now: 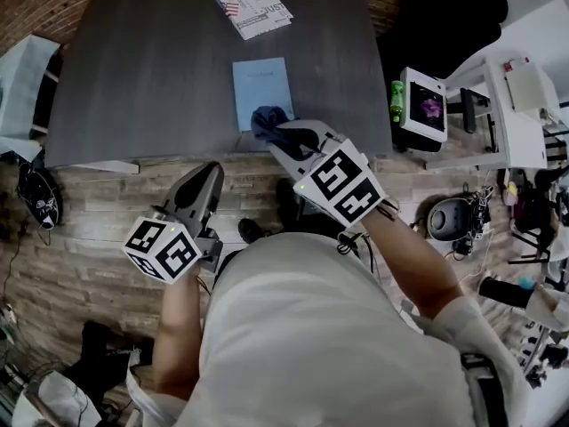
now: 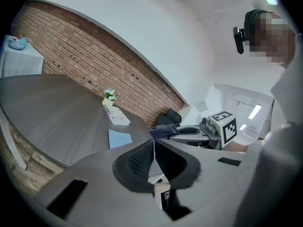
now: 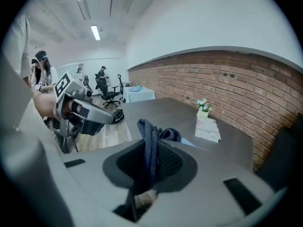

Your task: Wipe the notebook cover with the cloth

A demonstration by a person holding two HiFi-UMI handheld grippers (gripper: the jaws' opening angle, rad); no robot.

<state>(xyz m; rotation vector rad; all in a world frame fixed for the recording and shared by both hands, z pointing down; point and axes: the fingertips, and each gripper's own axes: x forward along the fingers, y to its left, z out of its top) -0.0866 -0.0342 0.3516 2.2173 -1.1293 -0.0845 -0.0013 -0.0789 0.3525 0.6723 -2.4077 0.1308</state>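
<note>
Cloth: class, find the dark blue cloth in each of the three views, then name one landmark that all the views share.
Head view: the cloth is at centre, at the right gripper tips, over the near edge of the notebook.
Left gripper view: cloth just right of centre, on the right gripper's tip.
Right gripper view: cloth at centre, clamped between the jaws.
Shared landmark: the printed sheet at the far end of the table.
</note>
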